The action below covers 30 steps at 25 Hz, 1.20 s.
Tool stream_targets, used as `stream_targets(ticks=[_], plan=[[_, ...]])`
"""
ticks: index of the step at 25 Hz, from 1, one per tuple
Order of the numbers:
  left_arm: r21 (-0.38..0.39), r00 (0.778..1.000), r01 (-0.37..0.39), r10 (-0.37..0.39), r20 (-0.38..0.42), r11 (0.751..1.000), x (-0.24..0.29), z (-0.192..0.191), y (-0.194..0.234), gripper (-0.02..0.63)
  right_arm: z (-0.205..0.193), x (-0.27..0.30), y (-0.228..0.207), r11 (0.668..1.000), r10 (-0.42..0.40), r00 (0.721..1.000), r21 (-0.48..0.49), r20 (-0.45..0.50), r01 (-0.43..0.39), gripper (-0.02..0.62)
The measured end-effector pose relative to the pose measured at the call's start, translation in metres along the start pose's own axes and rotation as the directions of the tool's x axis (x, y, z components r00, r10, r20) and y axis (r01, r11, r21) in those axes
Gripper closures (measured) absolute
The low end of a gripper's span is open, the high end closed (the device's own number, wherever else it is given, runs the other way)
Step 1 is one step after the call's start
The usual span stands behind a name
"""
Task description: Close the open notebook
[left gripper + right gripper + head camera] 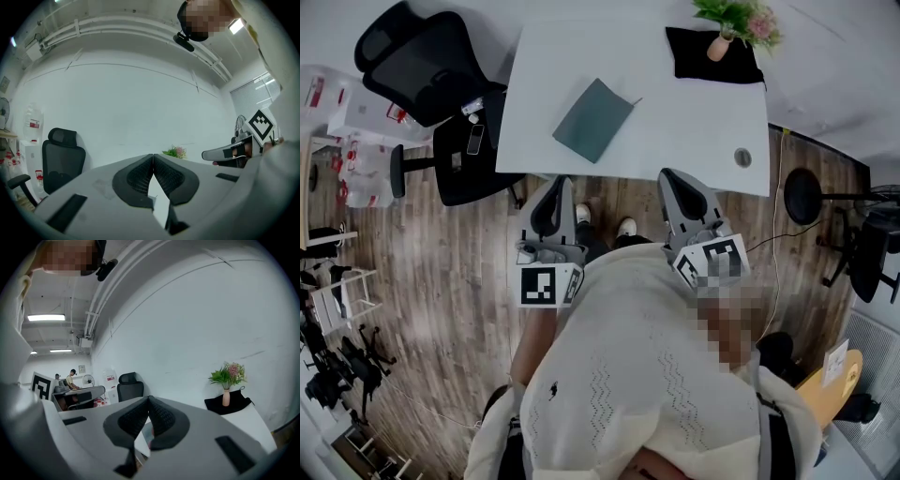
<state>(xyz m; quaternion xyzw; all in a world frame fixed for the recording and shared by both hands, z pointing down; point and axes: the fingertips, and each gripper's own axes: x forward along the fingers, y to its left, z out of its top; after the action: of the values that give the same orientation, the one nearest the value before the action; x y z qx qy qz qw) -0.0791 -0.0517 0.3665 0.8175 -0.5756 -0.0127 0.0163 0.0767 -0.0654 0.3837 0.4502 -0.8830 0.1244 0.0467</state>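
White table (675,122) over wood floor, head view: notebook (592,120) lies closed, dark green cover up, on the table's left half. Vase of flowers (731,23) sits on black cloth (712,56) at far right corner, office chair (422,56) at left. Left gripper (555,192) and right gripper (680,187) hang by the near edge, well apart from notebook. Left gripper view: jaws clenched, tips touching, nothing between. Right gripper view: jaws clenched too, empty; vase ahead at right.
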Motion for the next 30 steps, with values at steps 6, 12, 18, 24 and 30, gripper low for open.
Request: stream_targets(ticks=[6,12,18,24,30], plan=[[0.024,0.999,-0.016,0.015,0.035,1.000,-0.003,0.019,0.002,0.594,0.009,-0.002,0.003,0.999,0.012,1.000,-0.037,0.015,-0.012,0.595],[0.042,0.998,-0.005,0.003,0.063,0.999,0.000,0.030,0.000,0.594,0.024,-0.003,-0.002,0.999,0.015,0.999,-0.042,0.049,-0.013,0.594],[0.027,0.998,-0.002,0.000,0.068,1.000,0.001,0.034,0.000,0.594,0.031,0.000,0.001,0.998,0.028,0.998,-0.051,0.057,-0.025,0.595],[0.002,0.999,-0.024,0.024,0.044,1.000,0.003,0.027,0.005,0.594,0.029,0.006,0.006,0.997,0.054,0.998,-0.052,0.041,-0.052,0.595],[-0.011,0.999,-0.041,0.042,0.033,0.999,0.001,0.022,0.008,0.594,0.025,0.007,0.008,0.997,0.062,0.998,-0.056,0.032,-0.060,0.595]])
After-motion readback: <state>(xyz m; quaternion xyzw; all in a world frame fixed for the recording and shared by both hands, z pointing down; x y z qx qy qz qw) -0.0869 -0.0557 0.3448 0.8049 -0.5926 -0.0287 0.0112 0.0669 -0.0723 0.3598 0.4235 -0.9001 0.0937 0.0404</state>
